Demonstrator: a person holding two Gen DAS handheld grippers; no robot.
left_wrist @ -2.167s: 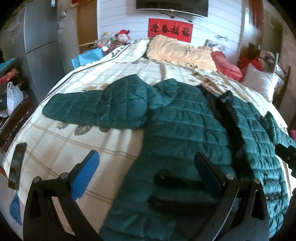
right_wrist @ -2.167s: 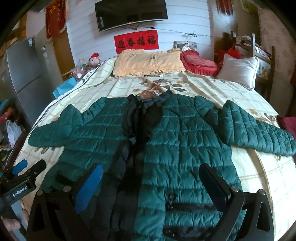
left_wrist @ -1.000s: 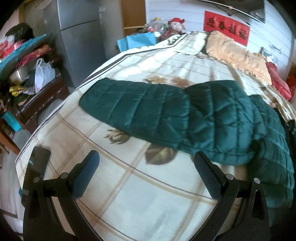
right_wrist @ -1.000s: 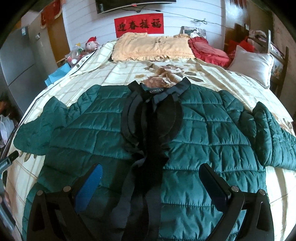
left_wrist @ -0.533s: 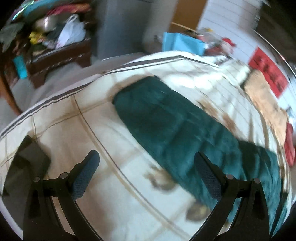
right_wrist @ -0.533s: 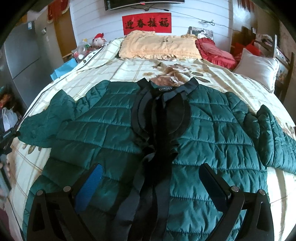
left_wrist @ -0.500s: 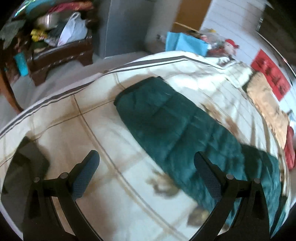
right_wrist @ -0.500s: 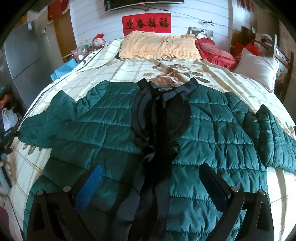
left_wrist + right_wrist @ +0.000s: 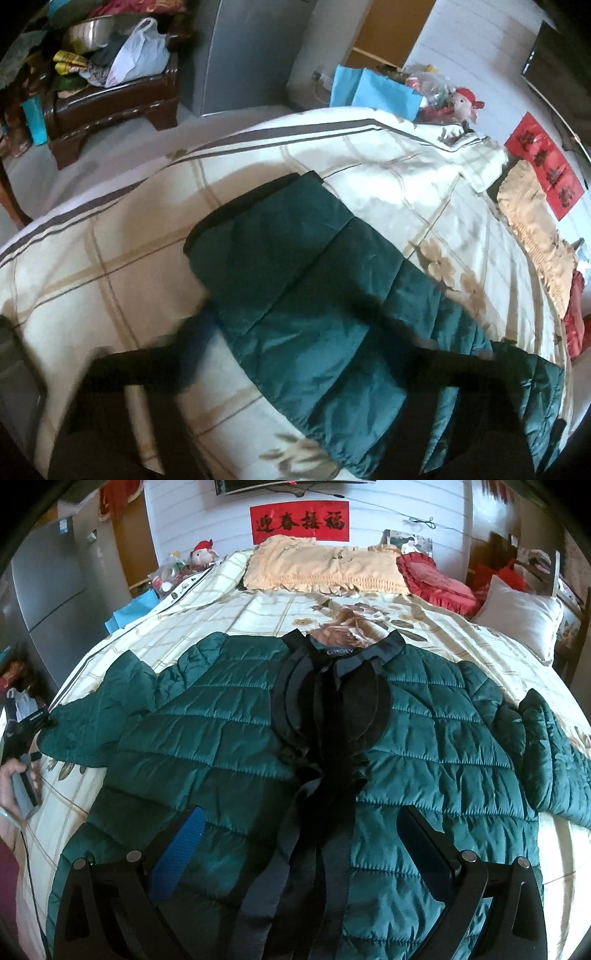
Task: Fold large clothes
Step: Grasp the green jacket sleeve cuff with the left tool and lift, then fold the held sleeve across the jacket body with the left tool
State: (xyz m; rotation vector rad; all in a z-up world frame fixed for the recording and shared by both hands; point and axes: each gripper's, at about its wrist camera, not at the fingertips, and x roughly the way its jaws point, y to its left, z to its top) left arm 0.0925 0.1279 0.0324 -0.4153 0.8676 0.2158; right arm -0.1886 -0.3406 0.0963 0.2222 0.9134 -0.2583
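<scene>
A dark green quilted jacket [image 9: 221, 738] lies face up on the bed [image 9: 258, 616], its black-lined front open and both sleeves spread. In the left wrist view its left sleeve [image 9: 295, 277] runs diagonally, cuff toward the bed's edge. My left gripper [image 9: 291, 332] is down over that sleeve near the cuff, blurred, jaws closing with the sleeve between them. The right wrist view shows it at the far left [image 9: 37, 720], held by a hand [image 9: 11, 775]. My right gripper [image 9: 301, 812] hovers open over the jacket's lower front, holding nothing.
At the head of the bed lie a yellow pillow [image 9: 325, 568], a red cushion [image 9: 436, 583] and a white pillow [image 9: 517, 616]. Left of the bed stand a grey fridge [image 9: 251, 48], a dark wooden bench [image 9: 110, 107] piled with bags, and blue bags [image 9: 373, 92].
My left gripper swung left from the jacket's body to the sleeve's cuff end, rolled, sank toward it and its jaws narrowed. The right gripper has stayed nearly still over the jacket.
</scene>
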